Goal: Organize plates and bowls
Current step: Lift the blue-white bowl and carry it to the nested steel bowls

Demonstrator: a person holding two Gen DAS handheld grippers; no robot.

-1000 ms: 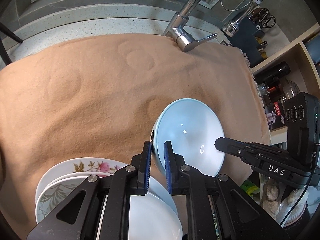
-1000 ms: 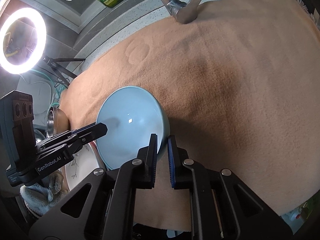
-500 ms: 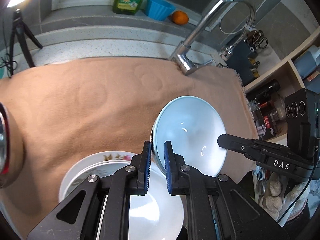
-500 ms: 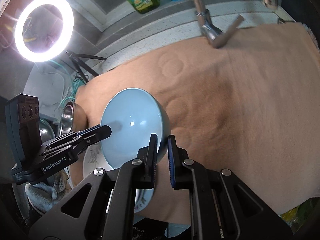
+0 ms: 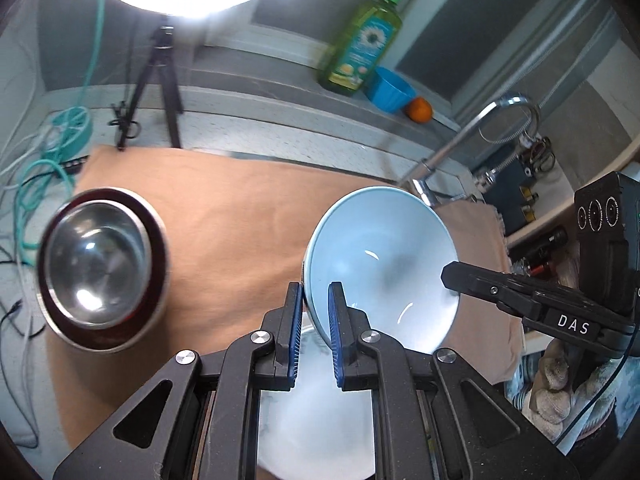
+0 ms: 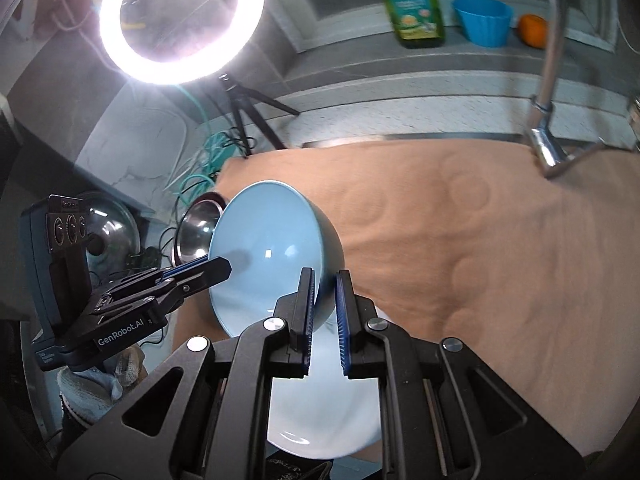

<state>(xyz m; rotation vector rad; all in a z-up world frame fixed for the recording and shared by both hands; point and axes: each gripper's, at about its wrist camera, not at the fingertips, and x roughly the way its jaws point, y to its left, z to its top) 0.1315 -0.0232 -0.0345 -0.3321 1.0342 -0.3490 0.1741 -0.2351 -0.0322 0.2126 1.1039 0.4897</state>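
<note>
A pale blue bowl (image 5: pixel 380 256) hangs above the tan cloth (image 5: pixel 224 216), held by both grippers on opposite sides of its rim. My left gripper (image 5: pixel 314 304) is shut on the near rim in the left wrist view, and the right gripper's fingers (image 5: pixel 480 284) pinch the far rim. In the right wrist view my right gripper (image 6: pixel 324 300) is shut on the blue bowl (image 6: pixel 268 256), with the left gripper's fingers (image 6: pixel 200 274) on its other side. A white plate (image 5: pixel 320 420) lies below. A steel bowl (image 5: pixel 96 260) with a dark red rim sits at the left.
A chrome faucet (image 5: pixel 448 152) rises behind the cloth. A ring light (image 6: pixel 180 20) on a tripod (image 5: pixel 160 80) stands at the back left among teal cables. A green soap bottle (image 5: pixel 364 44), a blue cup (image 5: pixel 390 88) and an orange (image 5: pixel 420 110) stand on the back ledge.
Both grippers have lifted the blue bowl and carried it leftward over the cloth. The steel bowl, ring light and tripod have come into view. The flowered plates have slipped below the frame.
</note>
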